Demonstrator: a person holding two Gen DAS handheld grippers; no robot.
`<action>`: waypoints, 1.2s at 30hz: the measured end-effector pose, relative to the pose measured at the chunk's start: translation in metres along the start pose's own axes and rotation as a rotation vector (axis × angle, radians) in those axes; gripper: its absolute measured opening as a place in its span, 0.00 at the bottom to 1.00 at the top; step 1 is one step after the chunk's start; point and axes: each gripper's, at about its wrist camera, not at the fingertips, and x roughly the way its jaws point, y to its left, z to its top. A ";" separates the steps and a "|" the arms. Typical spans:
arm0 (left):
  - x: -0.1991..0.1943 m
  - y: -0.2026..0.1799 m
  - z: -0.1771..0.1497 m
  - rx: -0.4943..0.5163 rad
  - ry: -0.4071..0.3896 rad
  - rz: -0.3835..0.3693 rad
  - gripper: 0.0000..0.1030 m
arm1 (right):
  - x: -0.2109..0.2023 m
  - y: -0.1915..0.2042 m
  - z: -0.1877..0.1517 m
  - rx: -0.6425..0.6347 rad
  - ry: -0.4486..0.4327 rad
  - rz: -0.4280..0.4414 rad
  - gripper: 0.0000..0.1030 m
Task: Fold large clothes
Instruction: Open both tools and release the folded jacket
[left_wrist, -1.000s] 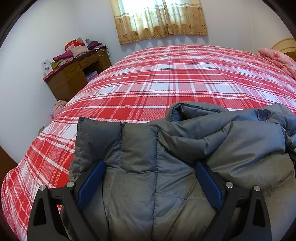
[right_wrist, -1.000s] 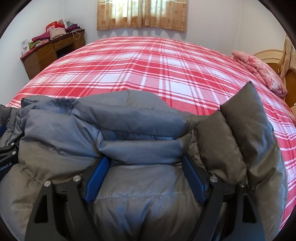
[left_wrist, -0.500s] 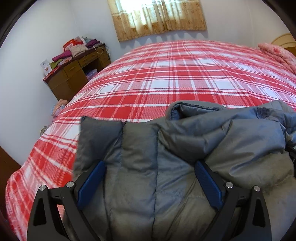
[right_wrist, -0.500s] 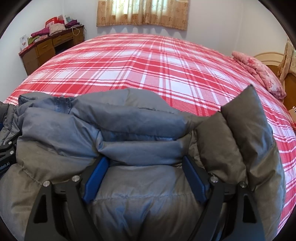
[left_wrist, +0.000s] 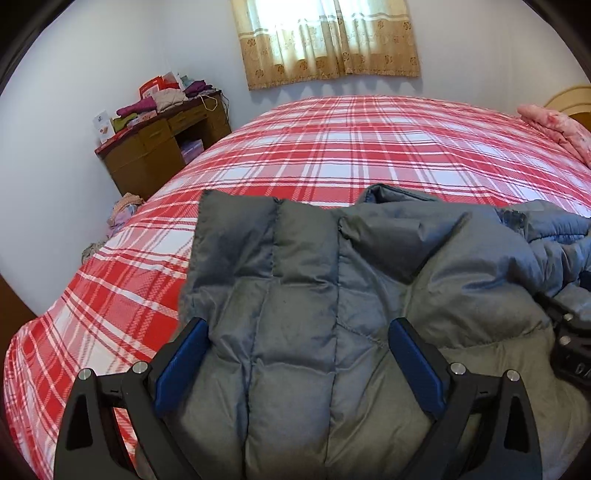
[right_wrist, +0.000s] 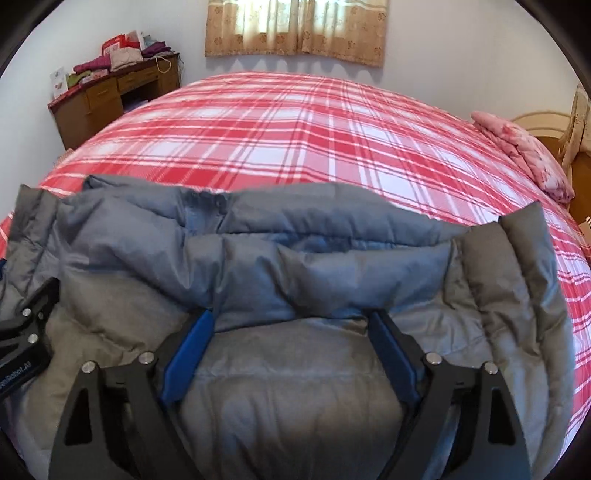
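Bed (left_wrist: 369, 155), red plaid cover, takes up most of the room. Nothing else on it but a pink bundle (right_wrist: 524, 147) at the far right edge.

Jacket (left_wrist: 314, 295), grey, quilted, puffy, lies bunched at the near edge of the bed under both tools. One quilted end stands up at the left, another at the right; collar part rolled across the middle.

Left tool (left_wrist: 299, 354): jaws wide, a broad quilted panel between them. Blue pads sit against the fabric, but whether they pinch it I cannot tell.

Right tool (right_wrist: 290, 343): jaws opening, jacket bulk between them, pads not pressing.

Risks, as I judge them:
- Puffy fill springs back; with the right tool letting go, the fold on that side may pop open.
- Slick shell could slide toward the near edge and off the bed.
- The two tools are close together; the left tool's frame shows just beside the right, so a clash is possible.
- A seam or the rolled collar could snag on a pad when either pulls away.
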 end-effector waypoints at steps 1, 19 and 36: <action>0.003 0.000 0.000 -0.007 0.005 -0.005 0.96 | 0.002 0.001 -0.001 -0.008 0.000 -0.007 0.88; -0.048 0.004 -0.043 -0.001 -0.035 0.027 0.97 | -0.061 0.008 -0.062 -0.030 -0.042 -0.059 0.91; -0.110 0.104 -0.113 -0.297 0.020 0.012 0.97 | -0.123 0.005 -0.136 -0.059 -0.122 -0.043 0.95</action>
